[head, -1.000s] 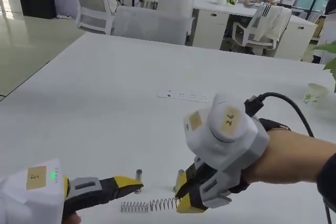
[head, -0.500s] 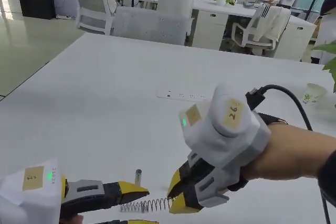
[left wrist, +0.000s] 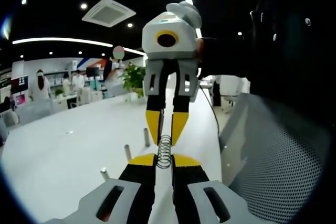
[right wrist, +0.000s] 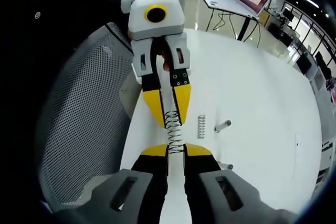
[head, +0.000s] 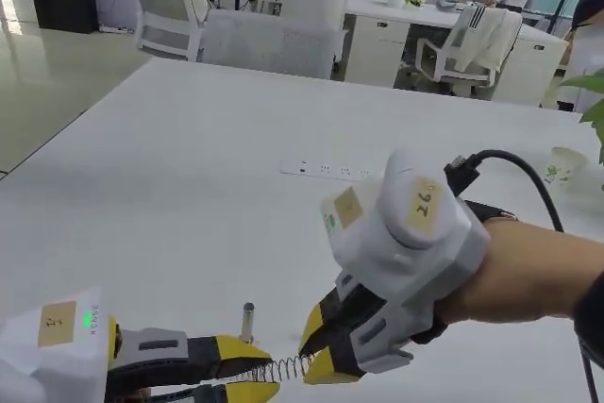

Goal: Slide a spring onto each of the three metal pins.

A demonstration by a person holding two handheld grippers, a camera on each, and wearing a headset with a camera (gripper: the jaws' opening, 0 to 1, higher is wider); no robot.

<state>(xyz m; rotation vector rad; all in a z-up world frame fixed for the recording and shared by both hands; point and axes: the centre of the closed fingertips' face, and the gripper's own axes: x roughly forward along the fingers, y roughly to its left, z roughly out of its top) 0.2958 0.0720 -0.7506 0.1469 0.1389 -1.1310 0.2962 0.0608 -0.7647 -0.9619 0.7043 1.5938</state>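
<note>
In the head view the right tongs (head: 311, 354), held in a hand (head: 528, 280), point to the left. The left tongs (head: 255, 372) point to the right, so the 2 sets of yellow tips meet nose to nose near the front edge of the white tabletop (head: 236, 158). A thin wire spring (head: 285, 367) runs between them. The right tongs are closed on 1 end of the spring and the left tongs are closed on the other end, so both grip it at once. In the left gripper view the spring sits straight in the narrow gap between the left tongs' tips and reaches up into the tips of the right tongs. In the same view 3 pins (left wrist: 127, 152) stand upright in a row on the tabletop, to the left of the spring and apart from it, and they look bare. The head view shows 1 pin (head: 248, 318) standing just behind the tip of the left tongs. In the right gripper view a second spring (right wrist: 201, 126) rests on the tabletop, just beside a pin (right wrist: 222, 126) and not touching the tongs. A grey mesh chair (right wrist: 79, 103) is close by the edge of the tabletop. Far back on the tabletop sit a white power strip (head: 330, 172) and a paper cup (head: 569, 165).
</note>
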